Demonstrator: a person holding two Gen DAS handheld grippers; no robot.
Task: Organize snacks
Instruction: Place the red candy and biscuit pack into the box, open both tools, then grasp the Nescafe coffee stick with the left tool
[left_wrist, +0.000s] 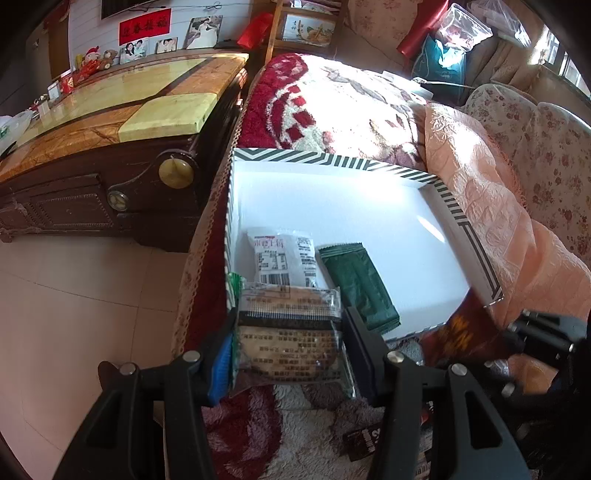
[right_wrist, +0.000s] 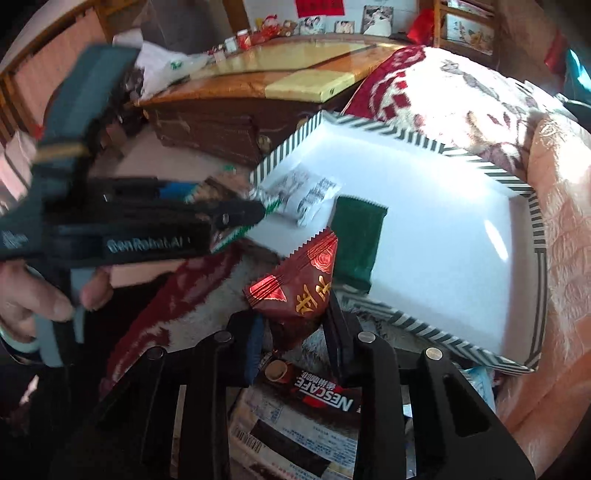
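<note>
A white tray with a black-and-white striped rim (left_wrist: 332, 160) (right_wrist: 406, 138) lies on a fluffy red and white blanket. At its near left corner lie a white barcoded packet (left_wrist: 282, 256) (right_wrist: 306, 195) and a dark green packet (left_wrist: 358, 284) (right_wrist: 356, 236). My left gripper (left_wrist: 290, 325) is shut on a clear-wrapped biscuit packet (left_wrist: 288, 343), held over the tray's near edge. The right wrist view shows that gripper (right_wrist: 255, 214) from the side, with a hand (right_wrist: 37, 295) on its handle. My right gripper (right_wrist: 291, 314) is shut on a red packet with gold characters (right_wrist: 295, 280), just short of the tray's near rim.
A Nescafe sachet (right_wrist: 317, 391) and other packets lie on the blanket under the right gripper. A dark wooden table with a marble top (left_wrist: 110, 122) stands left of the tray. A pink quilted cover (left_wrist: 480, 206) and floral cushions border the tray's right side.
</note>
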